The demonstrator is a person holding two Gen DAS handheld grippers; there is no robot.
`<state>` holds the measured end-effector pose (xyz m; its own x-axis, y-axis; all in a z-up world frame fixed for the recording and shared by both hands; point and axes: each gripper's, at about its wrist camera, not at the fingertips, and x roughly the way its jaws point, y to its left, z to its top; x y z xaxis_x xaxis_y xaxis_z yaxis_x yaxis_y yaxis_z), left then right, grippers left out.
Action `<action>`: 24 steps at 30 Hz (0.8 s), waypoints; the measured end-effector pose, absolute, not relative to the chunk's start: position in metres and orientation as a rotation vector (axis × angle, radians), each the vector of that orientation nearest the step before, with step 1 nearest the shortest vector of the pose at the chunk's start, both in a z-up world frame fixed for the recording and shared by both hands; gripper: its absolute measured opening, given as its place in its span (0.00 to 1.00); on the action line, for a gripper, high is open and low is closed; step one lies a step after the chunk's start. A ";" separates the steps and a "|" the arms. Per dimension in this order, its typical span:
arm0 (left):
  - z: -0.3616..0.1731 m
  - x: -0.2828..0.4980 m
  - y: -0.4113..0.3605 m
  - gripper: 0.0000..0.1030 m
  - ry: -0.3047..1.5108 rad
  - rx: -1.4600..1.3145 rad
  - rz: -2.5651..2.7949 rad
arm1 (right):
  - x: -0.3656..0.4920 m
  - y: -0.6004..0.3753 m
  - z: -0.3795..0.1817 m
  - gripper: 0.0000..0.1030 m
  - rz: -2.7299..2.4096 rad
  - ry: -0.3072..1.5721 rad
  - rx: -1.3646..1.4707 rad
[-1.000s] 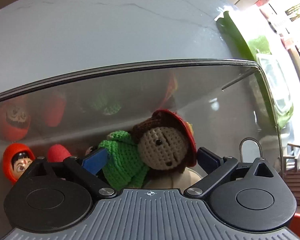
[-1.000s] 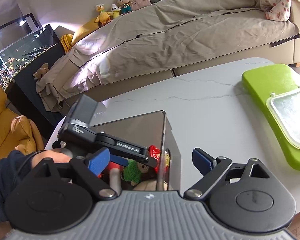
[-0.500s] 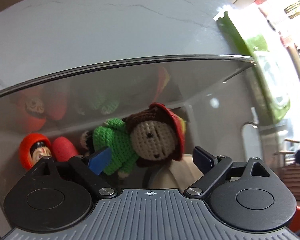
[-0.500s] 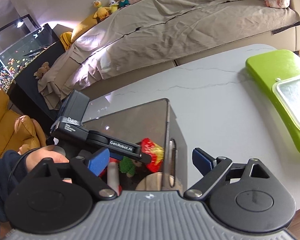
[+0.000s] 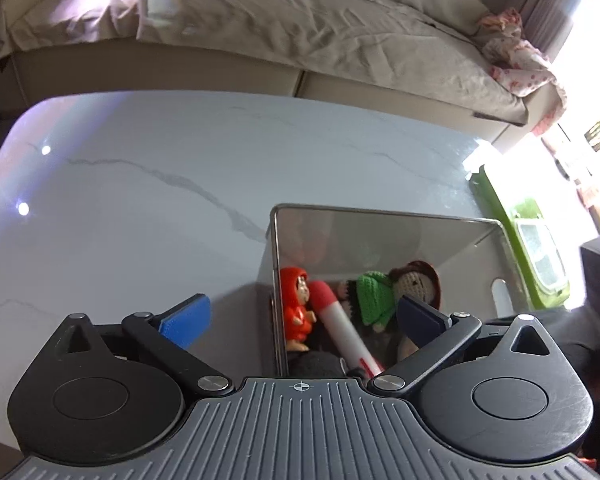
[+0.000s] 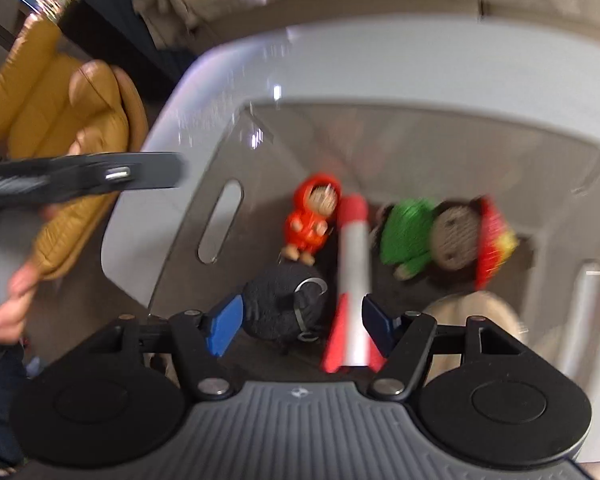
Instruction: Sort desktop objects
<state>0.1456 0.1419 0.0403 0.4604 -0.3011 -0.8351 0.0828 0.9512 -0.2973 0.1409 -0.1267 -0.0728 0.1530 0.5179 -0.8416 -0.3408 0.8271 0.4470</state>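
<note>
A grey open bin (image 5: 380,216) stands on the marble table and holds several toys. Inside lie an orange hooded figure (image 5: 298,304), a red and white rocket (image 5: 342,328) and a crochet doll (image 5: 396,292) in a green top. My left gripper (image 5: 304,318) is open with nothing in it and straddles the bin's left wall from above. My right gripper (image 6: 300,326) hangs open over the bin (image 6: 180,216), looking down in a blurred view. Below its fingers lie a black fuzzy toy (image 6: 284,312) and the rocket (image 6: 352,264). The figure (image 6: 312,220) and the doll (image 6: 440,236) lie further in.
A lime green tray (image 5: 500,208) with a clear lid sits on the table right of the bin. A beige soft thing (image 6: 472,316) fills the bin's near right corner. A sofa runs behind the table (image 5: 140,200). A yellow armchair (image 6: 60,100) and a person's hand (image 6: 12,304) show at left.
My left gripper has let the doll lie and pulled up and leftward out of the bin. My right gripper has swung over the bin and tilted down into it.
</note>
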 end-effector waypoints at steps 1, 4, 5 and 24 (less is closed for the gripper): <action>0.020 0.142 0.140 1.00 1.087 -0.261 -0.258 | 0.147 -0.116 -0.082 0.67 0.612 1.328 0.162; -0.004 0.128 0.151 1.00 1.115 -0.317 -0.282 | 0.167 -0.083 -0.111 0.66 0.589 1.481 0.151; -0.007 0.126 0.157 1.00 1.106 -0.316 -0.271 | 0.173 -0.072 -0.121 0.66 0.580 1.532 0.148; 0.005 0.129 0.113 1.00 0.940 -0.357 -0.348 | 0.121 -0.175 -0.020 0.93 0.619 1.008 0.366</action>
